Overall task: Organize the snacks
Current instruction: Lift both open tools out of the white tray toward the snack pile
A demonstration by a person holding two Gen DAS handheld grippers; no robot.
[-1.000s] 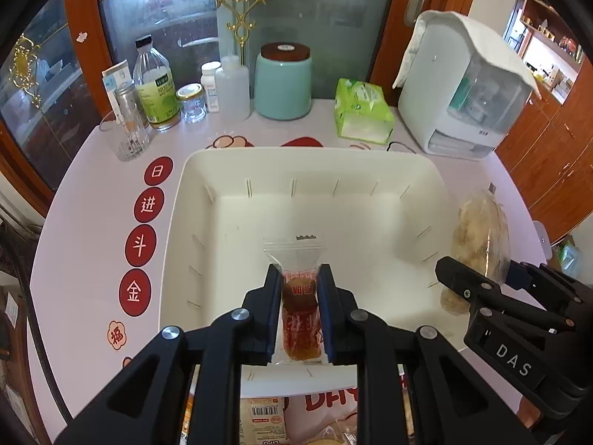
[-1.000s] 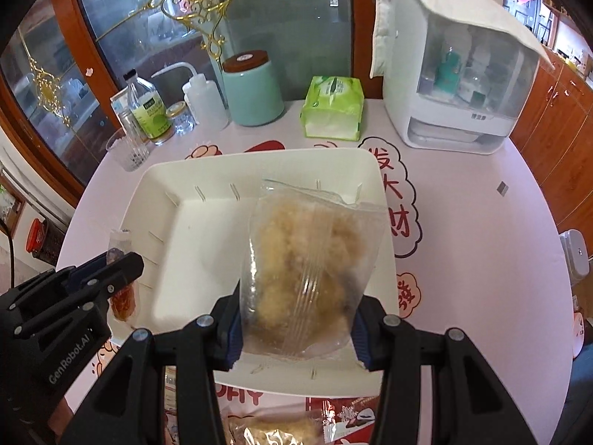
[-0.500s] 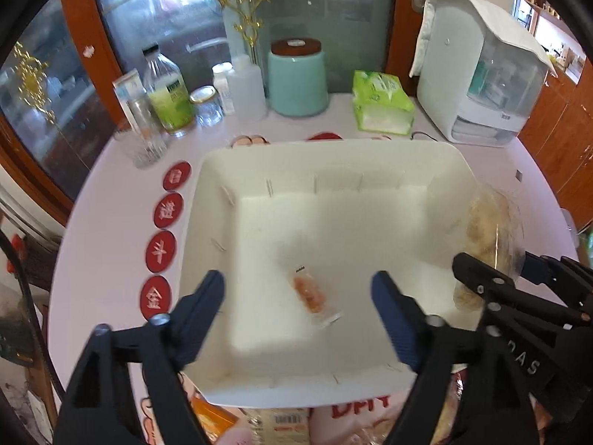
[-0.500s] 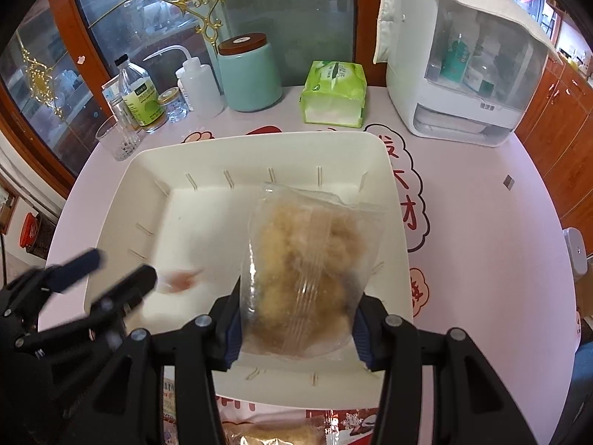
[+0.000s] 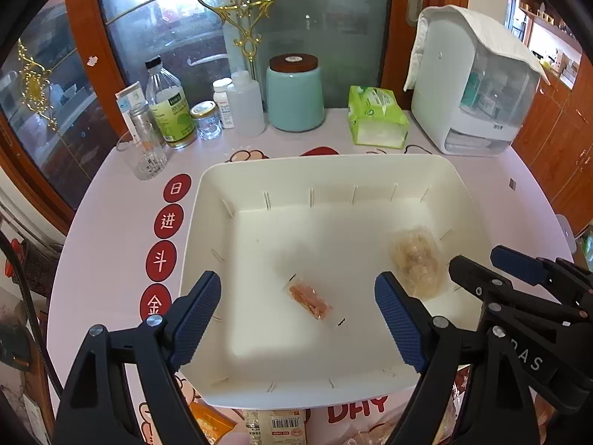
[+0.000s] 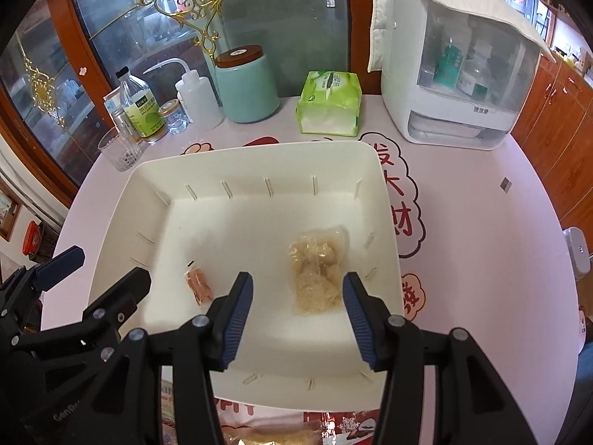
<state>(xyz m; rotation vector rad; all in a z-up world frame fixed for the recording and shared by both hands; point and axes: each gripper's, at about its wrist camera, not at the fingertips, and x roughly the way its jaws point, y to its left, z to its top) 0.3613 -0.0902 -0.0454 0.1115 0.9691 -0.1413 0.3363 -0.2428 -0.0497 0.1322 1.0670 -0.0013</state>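
Holding both tongs spread over my white bin (image 5: 463,200): left tongs (image 5: 296,319) above the small red snack packet (image 5: 309,296), right tongs (image 6: 298,315) above the pale snack bag (image 6: 317,270)

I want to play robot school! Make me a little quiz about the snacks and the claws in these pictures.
1. True or false: the left claw is squeezing the small red snack.
2. How many snacks lie in the white tub?
3. The big pale snack bag lies: A) beside the green tissue pack, B) in the tub, C) in the right claw.

Key: 1 false, both claws are open. 2 two. 3 B.
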